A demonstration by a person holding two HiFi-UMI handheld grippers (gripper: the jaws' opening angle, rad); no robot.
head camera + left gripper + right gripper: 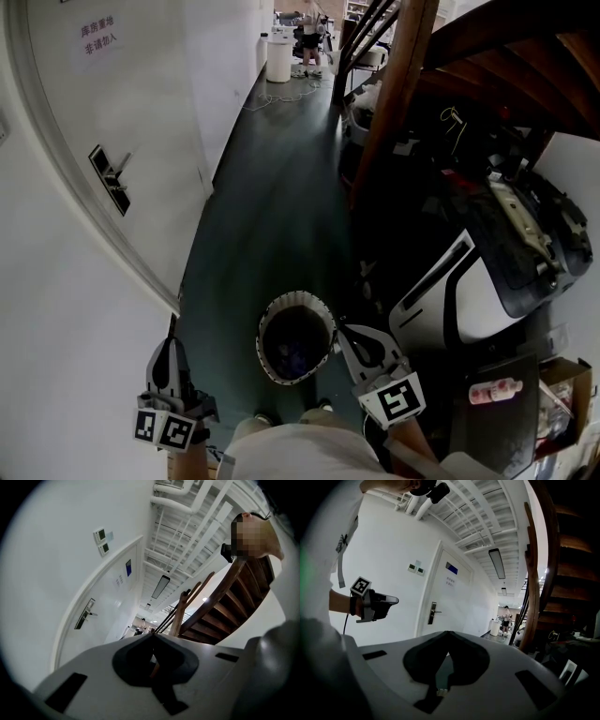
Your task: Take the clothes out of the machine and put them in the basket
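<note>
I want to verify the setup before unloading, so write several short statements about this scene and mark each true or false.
1. The left gripper and right gripper are both shut and empty. True.
2. The basket lies tipped over. False: it stands upright on the floor.
3. A wooden staircase rises at the right. True.
4. The pink bottle sits inside the basket. False: it lies outside it, far to the right.
</note>
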